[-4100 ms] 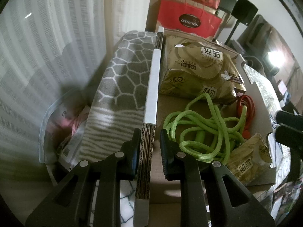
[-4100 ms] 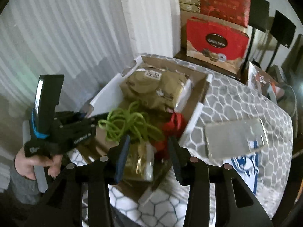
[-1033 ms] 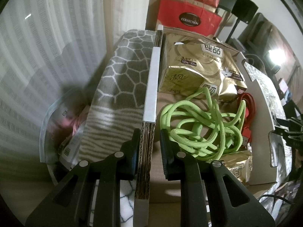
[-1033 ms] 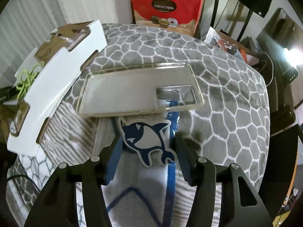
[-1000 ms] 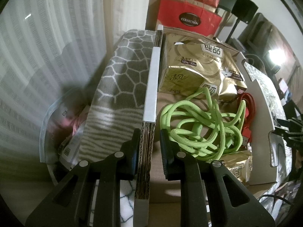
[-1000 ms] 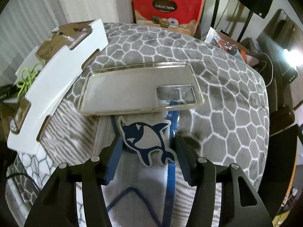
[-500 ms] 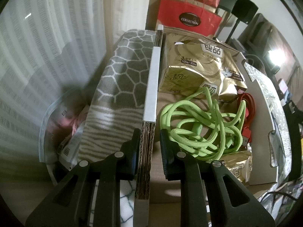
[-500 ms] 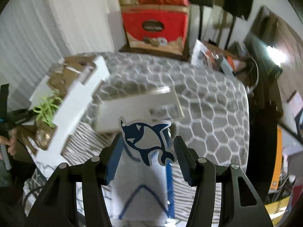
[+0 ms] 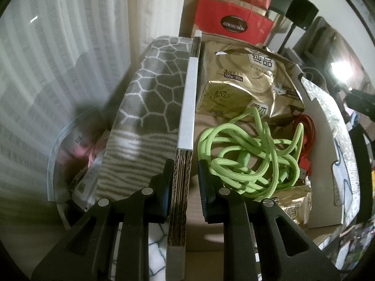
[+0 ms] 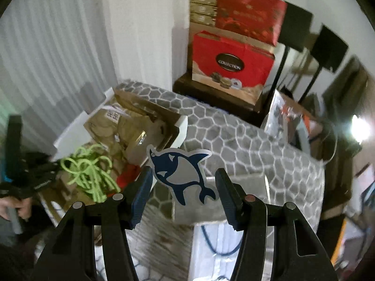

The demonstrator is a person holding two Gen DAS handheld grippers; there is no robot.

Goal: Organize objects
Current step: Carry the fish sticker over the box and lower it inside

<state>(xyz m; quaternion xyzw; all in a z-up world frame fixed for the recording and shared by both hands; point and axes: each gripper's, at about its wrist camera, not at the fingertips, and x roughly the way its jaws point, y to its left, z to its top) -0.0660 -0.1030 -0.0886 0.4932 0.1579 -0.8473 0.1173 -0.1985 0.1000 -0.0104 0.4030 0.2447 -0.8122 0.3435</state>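
**Shark tag lifted, box wall pinched**

Left wrist view: the left gripper (image 9: 183,182) is clamped on the cardboard box wall (image 9: 188,107); green rope (image 9: 253,161) lies inside, right of it.

Right wrist view: the right gripper (image 10: 181,194) grips the shark tag (image 10: 181,175), above the grey patterned cloth (image 10: 246,145), right of the box.

Lime-green rope (image 9: 253,154), gold tissue pack (image 9: 246,82), grey honeycomb-patterned cloth (image 10: 246,138), navy shark tag (image 10: 180,175)

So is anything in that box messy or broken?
Yes. The green rope lies in a tangled heap in the cardboard box, right against a red cable. Behind it, the gold tissue pack has a crumpled, loose wrapper on one side. Nothing looks spilled.
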